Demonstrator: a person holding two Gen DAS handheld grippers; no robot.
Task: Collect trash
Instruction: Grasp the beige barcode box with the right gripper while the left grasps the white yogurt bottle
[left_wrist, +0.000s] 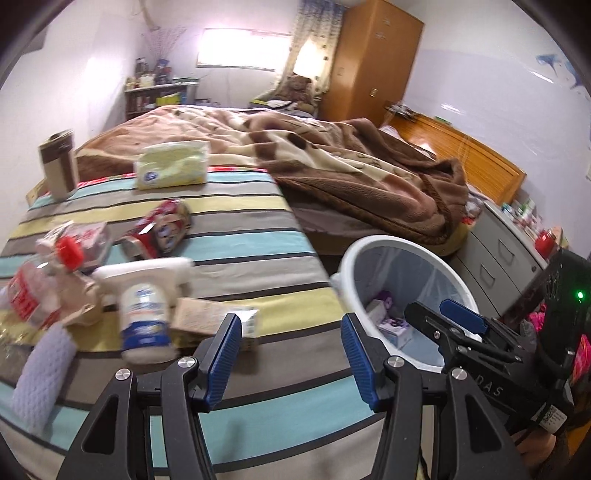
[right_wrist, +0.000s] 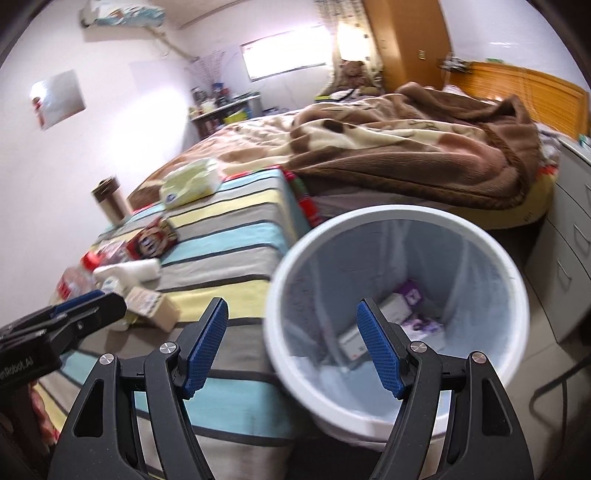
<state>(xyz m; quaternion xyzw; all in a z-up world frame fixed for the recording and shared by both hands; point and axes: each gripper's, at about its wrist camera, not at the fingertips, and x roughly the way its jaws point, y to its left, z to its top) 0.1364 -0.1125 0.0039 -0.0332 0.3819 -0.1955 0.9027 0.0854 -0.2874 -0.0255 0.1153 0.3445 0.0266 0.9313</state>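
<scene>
Left wrist: right hand-held gripper (left_wrist: 452, 314) lettered "DAS"

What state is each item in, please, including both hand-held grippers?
Left hand-held gripper: open, empty.
Right hand-held gripper: open, empty.
Trash bin: upright, lined, boxes inside.
Plastic bottle: lying down, red cap on.
White spray bottle: standing on the striped bedspread.
Tissue pack: lying flat.
Brown cup: upright.

Striped sheet (left_wrist: 236, 236) teal, yellow, grey; bin (right_wrist: 491, 254) white.
</scene>
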